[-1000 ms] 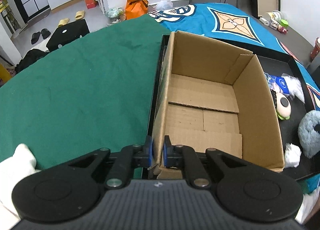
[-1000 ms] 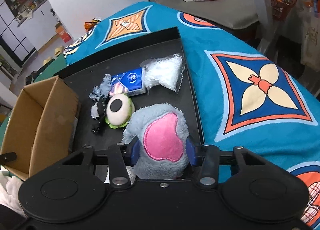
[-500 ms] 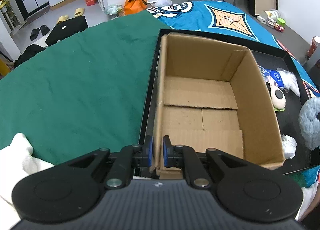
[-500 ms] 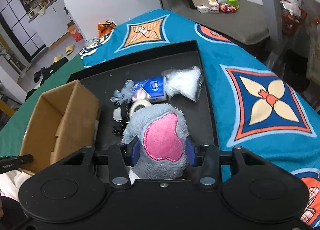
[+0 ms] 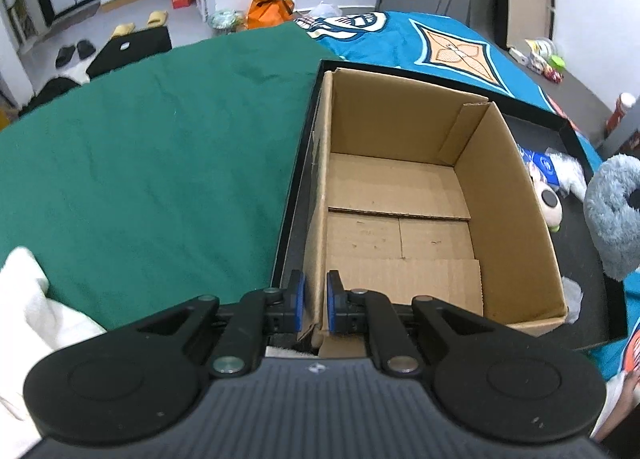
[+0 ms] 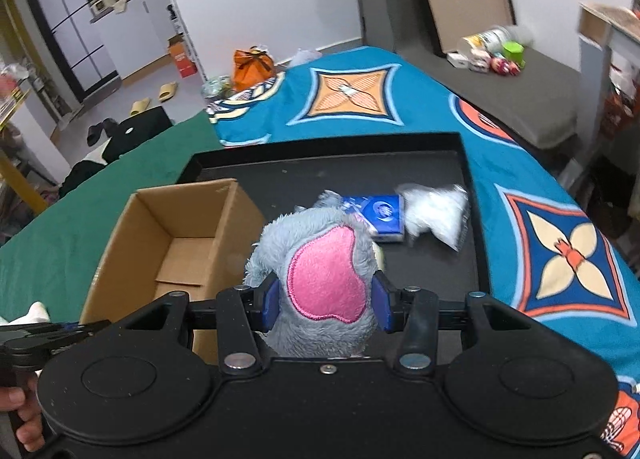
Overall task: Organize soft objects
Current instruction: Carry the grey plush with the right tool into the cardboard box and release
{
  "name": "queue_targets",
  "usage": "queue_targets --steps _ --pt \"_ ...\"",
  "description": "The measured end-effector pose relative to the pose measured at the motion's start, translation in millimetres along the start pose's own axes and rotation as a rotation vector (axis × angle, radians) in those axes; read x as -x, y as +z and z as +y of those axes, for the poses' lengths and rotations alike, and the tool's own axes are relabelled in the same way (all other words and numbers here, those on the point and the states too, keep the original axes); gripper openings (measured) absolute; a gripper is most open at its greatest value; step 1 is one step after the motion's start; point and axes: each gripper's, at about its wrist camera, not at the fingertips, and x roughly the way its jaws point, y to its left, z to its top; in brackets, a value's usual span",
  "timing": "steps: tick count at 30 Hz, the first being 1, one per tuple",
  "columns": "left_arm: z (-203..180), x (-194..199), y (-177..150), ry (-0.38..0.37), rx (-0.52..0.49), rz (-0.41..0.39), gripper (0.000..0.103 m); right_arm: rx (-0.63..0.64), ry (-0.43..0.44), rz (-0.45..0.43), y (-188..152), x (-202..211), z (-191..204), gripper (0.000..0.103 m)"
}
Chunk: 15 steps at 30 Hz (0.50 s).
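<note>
Plush [image 6: 326,279] sits clamped in right hand-held gripper [image 6: 325,304]; left hand-held gripper [image 5: 315,304] pinches box [image 5: 508,195] wall at 6 o'clock.

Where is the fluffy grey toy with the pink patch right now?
The grey plush toy is pinched in the right gripper, held over the black tray, just right of the cardboard box.
</note>
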Motion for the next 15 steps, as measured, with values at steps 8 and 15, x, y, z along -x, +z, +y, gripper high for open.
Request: queue_targets --steps 8,15 --pt "7 0 -2 -0.030 0.038 -0.020 0.010 0.075 0.019 -0.025 16 -4 47 0.045" --pt "13 1 -4 -0.052 0.057 -0.034 0.011 0.131 0.041 -0.032 27 -11 82 0.045"
